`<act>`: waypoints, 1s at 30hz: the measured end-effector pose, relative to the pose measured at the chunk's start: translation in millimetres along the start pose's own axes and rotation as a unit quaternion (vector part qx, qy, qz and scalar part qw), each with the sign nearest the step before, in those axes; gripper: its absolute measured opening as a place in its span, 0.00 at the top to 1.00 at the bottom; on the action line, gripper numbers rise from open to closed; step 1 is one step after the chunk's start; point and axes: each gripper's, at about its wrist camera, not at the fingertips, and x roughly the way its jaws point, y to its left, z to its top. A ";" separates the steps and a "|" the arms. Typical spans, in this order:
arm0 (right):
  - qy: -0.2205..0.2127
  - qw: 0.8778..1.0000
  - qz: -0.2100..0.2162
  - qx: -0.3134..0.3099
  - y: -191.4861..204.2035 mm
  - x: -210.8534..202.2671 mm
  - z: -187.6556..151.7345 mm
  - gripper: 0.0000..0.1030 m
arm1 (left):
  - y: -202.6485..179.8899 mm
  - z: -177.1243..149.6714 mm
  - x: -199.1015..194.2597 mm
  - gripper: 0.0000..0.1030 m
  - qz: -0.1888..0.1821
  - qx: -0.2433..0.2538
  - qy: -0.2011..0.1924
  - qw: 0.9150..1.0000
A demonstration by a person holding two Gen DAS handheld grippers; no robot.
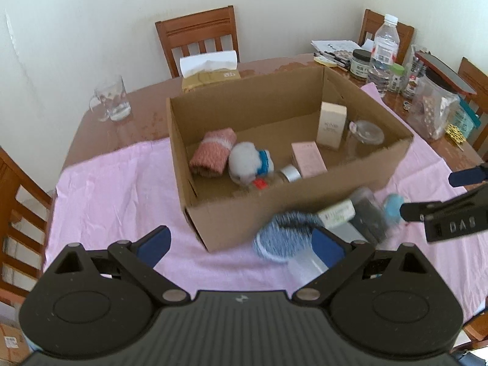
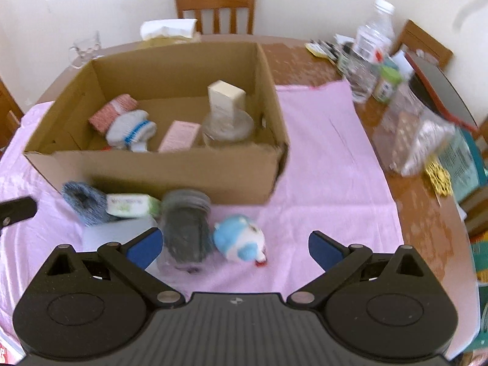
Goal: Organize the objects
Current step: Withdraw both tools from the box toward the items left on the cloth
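Beside the cardboard box — both tongs gape; nothing gripped

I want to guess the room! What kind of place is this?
Probably a home dining room: a wooden dining table with wooden chairs around it, plus a tissue box and a glass mug.

Soft, even daylight, bright, no hard shadows. Faint glare on the bare desk top. Strong fisheye bend and dark vignette in the corners. Motion blur in both views: socks and plush toy smeared, right-side clutter worst. Cardboard box near wall soft too.
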 end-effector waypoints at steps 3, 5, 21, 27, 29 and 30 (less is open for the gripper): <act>-0.001 1.000 -0.004 0.014 -7.3 4.5 -7.4 0.00 | -0.7 -14.6 -0.1 0.04 -0.015 -0.011 0.007 1.000; 0.000 1.000 -0.003 0.024 -12.0 9.4 -9.4 0.00 | -2.4 -23.4 0.3 0.04 -0.014 -0.015 0.011 1.000; 0.026 0.999 0.019 0.027 -35.7 67.9 -5.0 0.00 | -15.5 -59.1 7.7 0.04 0.000 -0.068 0.058 0.996; 0.030 1.000 0.004 0.003 -46.5 65.3 -12.5 0.00 | -25.7 -60.4 7.5 0.04 -0.012 -0.053 0.067 0.996; 0.031 0.999 0.003 -0.006 -49.1 64.1 -15.2 0.00 | -30.0 -61.8 9.2 0.04 -0.021 -0.047 0.071 0.996; 0.031 0.999 0.007 -0.007 -50.3 63.4 -16.6 0.00 | -31.4 -63.3 10.5 0.04 -0.024 -0.045 0.075 0.996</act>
